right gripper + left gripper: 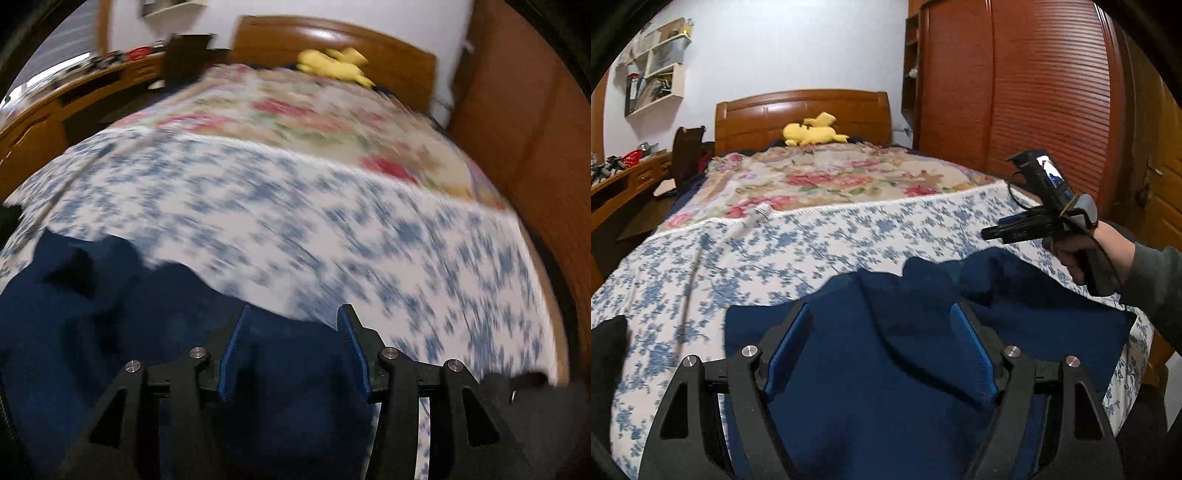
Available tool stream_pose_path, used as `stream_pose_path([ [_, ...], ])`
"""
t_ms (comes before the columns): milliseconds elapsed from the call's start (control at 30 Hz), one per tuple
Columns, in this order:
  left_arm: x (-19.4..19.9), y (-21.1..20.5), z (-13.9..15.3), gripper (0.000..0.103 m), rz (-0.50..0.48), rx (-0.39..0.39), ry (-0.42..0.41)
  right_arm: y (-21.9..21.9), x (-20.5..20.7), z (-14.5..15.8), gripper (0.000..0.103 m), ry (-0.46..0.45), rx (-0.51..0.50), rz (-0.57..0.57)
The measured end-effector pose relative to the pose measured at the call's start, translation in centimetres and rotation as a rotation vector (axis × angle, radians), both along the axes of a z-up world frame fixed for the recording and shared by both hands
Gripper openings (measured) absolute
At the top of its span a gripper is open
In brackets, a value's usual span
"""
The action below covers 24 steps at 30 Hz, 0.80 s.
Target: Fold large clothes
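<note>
- The dark blue garment (886, 354) lay rumpled at the near end of the bed (775, 251), on the blue-flowered sheet, its far edge bunched into humps.
- The left gripper (882, 339) stood with its jaws apart above the cloth, clamping nothing; closing there would likely have pinched several layers at once and spoiled the fold.
- The right gripper (291, 347) was likewise spread wide over the garment's right edge (its view was heavily smeared, which suggested fast motion), so a hasty grab risked missing the hem or catching the sheet beneath.
- In the left wrist view that right gripper (993, 232) hung above the bed, apart from the cloth.
- Uneven pulls from the two sides could have dragged the garment toward the bed's edge.
- The yellow plush toy (812, 133) by the headboard sat well clear.
</note>
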<state>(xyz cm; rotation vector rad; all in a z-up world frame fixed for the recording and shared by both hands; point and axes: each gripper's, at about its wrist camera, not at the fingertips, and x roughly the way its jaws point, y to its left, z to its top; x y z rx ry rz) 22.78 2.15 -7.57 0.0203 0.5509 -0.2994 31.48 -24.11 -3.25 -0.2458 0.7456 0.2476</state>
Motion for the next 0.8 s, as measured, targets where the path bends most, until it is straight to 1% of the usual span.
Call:
stream_pose_path([
  [100,0.4,-0.9,-1.1,0.078,-0.02,0.002,0.031,-2.8,1.8,-2.1,0.051,0.083,0.049,-0.05],
  [200,0.7,-1.7,-2.2,0.078,-0.034,0.025,0.057,-4.6,3.2,-4.3,0.051,0.137,0.079,-0.081],
  [267,0.9,-1.9,-2.8,0.078,-0.037,0.034,0.076,-5.1,4.2,-5.0,0.051,0.161,0.108,-0.093],
  [367,1.1,-2.0,-3.4,0.078,-0.036,0.036,0.095,-5.4,5.2,-5.3,0.051,0.186,0.139,-0.104],
  [400,1.2,-2.0,-3.6,0.078,-0.035,0.035,0.099,-5.5,5.6,-5.3,0.048,0.19,0.151,-0.099],
  [433,1.2,-2.0,-3.6,0.078,-0.033,0.034,0.103,-5.4,5.2,-5.1,0.037,0.188,0.158,-0.089],
  [467,1.2,-1.9,-3.7,0.078,-0.032,0.033,0.107,-5.2,5.3,-4.9,0.008,0.183,0.164,-0.053],
  [500,1.2,-2.0,-3.8,0.078,-0.03,0.033,0.111,-4.8,5.1,-4.5,0.006,0.16,0.148,-0.019],
  [533,1.3,-2.0,-3.9,0.078,-0.029,0.034,0.116,-4.2,3.5,-3.5,0.005,0.113,0.119,0.006],
  [600,1.3,-2.0,-4.1,0.078,-0.026,0.035,0.123,-4.1,2.1,-1.6,0.005,-0.01,0.121,0.065],
  [633,1.4,-2.1,-4.2,0.078,-0.026,0.036,0.126,-4.3,1.0,-0.2,0.004,-0.091,0.127,0.077],
  [667,1.4,-2.1,-4.2,0.078,-0.025,0.038,0.128,-4.7,0.1,1.0,0.004,-0.164,0.131,0.067],
  [700,1.4,-2.0,-4.3,0.078,-0.025,0.038,0.129,-5.3,-0.5,2.0,0.004,-0.215,0.133,0.042],
  [733,1.4,-2.0,-4.3,0.078,-0.024,0.039,0.13,-6.0,-0.7,2.5,0.004,-0.244,0.121,0.002],
  [767,1.4,-2.0,-4.3,0.078,-0.024,0.039,0.131,-6.8,-0.5,2.7,0.004,-0.255,0.09,-0.06],
  [800,1.4,-2.0,-4.3,0.078,-0.023,0.038,0.13,-7.7,0.3,2.4,0.004,-0.233,0.06,-0.123],
])
